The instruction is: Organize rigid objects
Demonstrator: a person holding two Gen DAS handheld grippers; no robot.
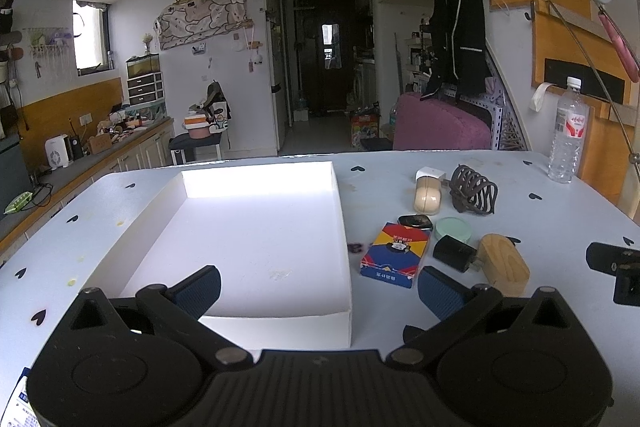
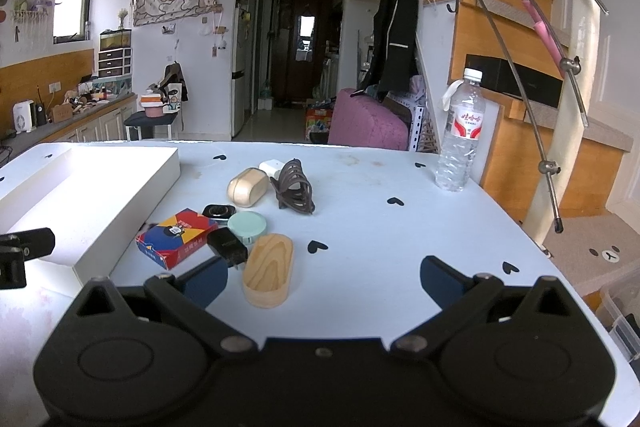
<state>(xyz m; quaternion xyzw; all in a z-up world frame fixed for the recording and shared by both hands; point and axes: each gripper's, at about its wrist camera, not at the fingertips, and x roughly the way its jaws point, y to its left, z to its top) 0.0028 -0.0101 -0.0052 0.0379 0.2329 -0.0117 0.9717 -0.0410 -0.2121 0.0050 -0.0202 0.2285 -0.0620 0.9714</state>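
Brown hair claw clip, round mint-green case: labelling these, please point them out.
Brown hair claw clip [image 2: 295, 191], right wrist view, on its curved teeth.
Round mint-green case [image 2: 247, 224], right wrist view, on the lid's centre.

A pale blue table [image 2: 380, 227] printed with small black hearts carries a shallow white tray [image 1: 256, 223] on its left portion. To the right of the tray lies a cluster: card box [image 2: 176, 237], black charger [image 2: 226, 247], wooden oval case [image 2: 268, 269], mint round case [image 2: 247, 225], black oval item [image 2: 218, 212], beige case [image 2: 248, 187], white adapter [image 2: 272, 165] and brown hair claw [image 2: 294, 187]. A clear water bottle [image 2: 460, 135] stands upright near the far right edge, well apart from the cluster.
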